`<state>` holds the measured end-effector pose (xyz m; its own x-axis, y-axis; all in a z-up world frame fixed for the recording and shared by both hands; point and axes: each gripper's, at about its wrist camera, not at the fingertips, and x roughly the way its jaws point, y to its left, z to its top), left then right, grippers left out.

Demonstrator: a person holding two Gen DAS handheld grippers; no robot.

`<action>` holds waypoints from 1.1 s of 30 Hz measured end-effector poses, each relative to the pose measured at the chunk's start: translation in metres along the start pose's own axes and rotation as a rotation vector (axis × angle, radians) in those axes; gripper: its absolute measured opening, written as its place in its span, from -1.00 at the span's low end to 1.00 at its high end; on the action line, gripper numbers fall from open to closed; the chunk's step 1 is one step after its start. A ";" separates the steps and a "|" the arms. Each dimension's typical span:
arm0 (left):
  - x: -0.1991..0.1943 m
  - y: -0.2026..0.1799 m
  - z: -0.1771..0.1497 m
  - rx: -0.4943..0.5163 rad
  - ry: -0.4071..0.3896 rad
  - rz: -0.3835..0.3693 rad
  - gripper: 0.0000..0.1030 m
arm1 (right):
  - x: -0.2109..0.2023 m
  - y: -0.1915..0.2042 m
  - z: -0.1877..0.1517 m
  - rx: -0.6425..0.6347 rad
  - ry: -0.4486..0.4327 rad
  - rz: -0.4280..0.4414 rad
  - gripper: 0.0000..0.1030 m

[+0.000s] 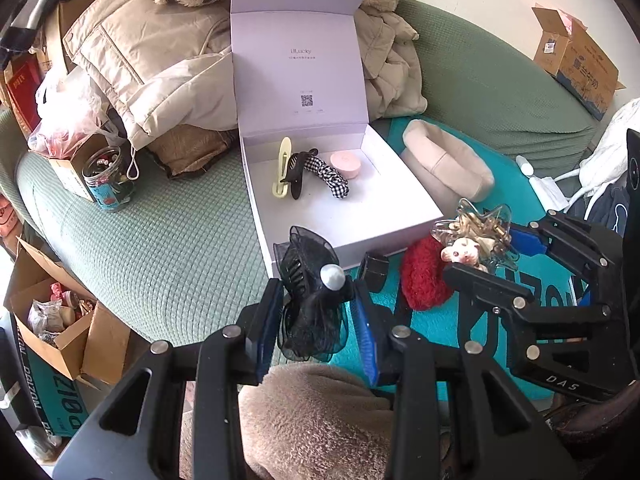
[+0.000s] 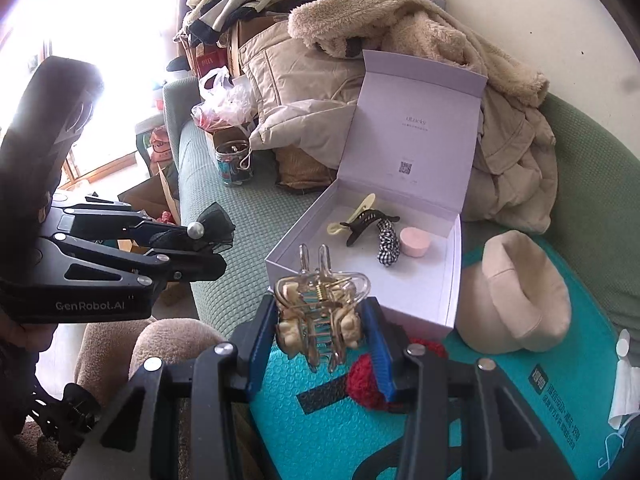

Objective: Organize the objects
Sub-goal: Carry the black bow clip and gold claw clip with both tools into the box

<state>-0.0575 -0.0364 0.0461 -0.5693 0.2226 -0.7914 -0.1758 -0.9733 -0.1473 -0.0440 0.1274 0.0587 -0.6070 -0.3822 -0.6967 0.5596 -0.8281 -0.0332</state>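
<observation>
My left gripper (image 1: 316,308) is shut on a black mesh-bow hair claw with a white pearl (image 1: 310,296), held in the air before the open white box (image 1: 400,224). My right gripper (image 2: 318,330) is shut on a clear hair claw with small beige bear charms (image 2: 318,312); the same clear claw (image 1: 476,236) shows at the right of the left wrist view. The white box (image 2: 450,280) holds a yellow clip (image 2: 360,210), a black claw clip (image 2: 362,224), a checked scrunchie (image 2: 387,246) and a pink round case (image 2: 416,241). A red fuzzy scrunchie (image 2: 364,384) lies on the teal mat.
The box sits on a green sofa (image 1: 160,248) partly covered by a teal mat (image 2: 304,408). A beige hat (image 2: 520,300) lies right of the box. Coats (image 1: 140,60) pile up behind it. A jar (image 1: 106,180) stands left, and a cardboard box of clutter (image 1: 60,328) sits on the floor.
</observation>
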 end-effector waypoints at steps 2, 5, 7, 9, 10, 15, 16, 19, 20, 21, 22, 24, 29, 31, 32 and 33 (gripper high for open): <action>0.004 0.004 0.008 -0.005 -0.001 0.001 -0.37 | 0.006 -0.003 0.006 -0.001 -0.003 -0.001 -0.15; 0.012 0.009 0.020 -0.011 0.004 0.002 -0.37 | 0.015 -0.010 0.014 0.003 -0.005 0.003 -0.15; 0.019 0.011 0.029 -0.008 0.008 0.002 -0.37 | 0.022 -0.015 0.019 0.004 -0.003 0.004 -0.15; 0.027 0.013 0.038 -0.008 0.012 0.004 -0.37 | 0.029 -0.020 0.024 0.003 -0.004 0.004 -0.15; 0.031 0.014 0.042 -0.009 0.015 0.005 -0.37 | 0.032 -0.023 0.026 0.003 -0.003 0.004 -0.15; 0.055 0.020 0.062 -0.013 0.029 0.006 -0.37 | 0.047 -0.039 0.035 0.010 -0.002 -0.005 -0.15; 0.060 0.020 0.065 -0.011 0.032 0.009 -0.37 | 0.051 -0.042 0.037 0.012 0.000 -0.008 -0.15; 0.074 0.021 0.075 -0.005 0.040 0.009 -0.37 | 0.060 -0.051 0.041 0.016 0.003 -0.013 -0.15; 0.079 0.021 0.078 -0.003 0.043 0.008 -0.37 | 0.064 -0.054 0.043 0.016 0.005 -0.015 -0.15; 0.083 0.021 0.081 -0.001 0.045 0.009 -0.37 | 0.067 -0.058 0.044 0.017 0.007 -0.016 -0.15; 0.088 0.021 0.084 0.003 0.048 0.009 -0.37 | 0.071 -0.060 0.045 0.018 0.009 -0.019 -0.15; 0.099 0.022 0.090 0.008 0.053 0.008 -0.37 | 0.078 -0.066 0.048 0.019 0.013 -0.020 -0.15; 0.123 0.024 0.104 0.015 0.062 0.008 -0.37 | 0.095 -0.079 0.054 0.022 0.021 -0.029 -0.15; 0.132 0.024 0.110 0.021 0.064 0.012 -0.37 | 0.102 -0.085 0.056 0.024 0.023 -0.032 -0.15; 0.136 0.025 0.113 0.023 0.064 0.015 -0.37 | 0.106 -0.088 0.057 0.025 0.024 -0.034 -0.15; 0.140 0.025 0.116 0.025 0.064 0.019 -0.37 | 0.109 -0.091 0.058 0.023 0.025 -0.035 -0.15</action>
<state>-0.2352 -0.0232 0.0003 -0.5206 0.1989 -0.8303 -0.1856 -0.9756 -0.1174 -0.1938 0.1373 0.0277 -0.6116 -0.3426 -0.7131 0.5251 -0.8500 -0.0420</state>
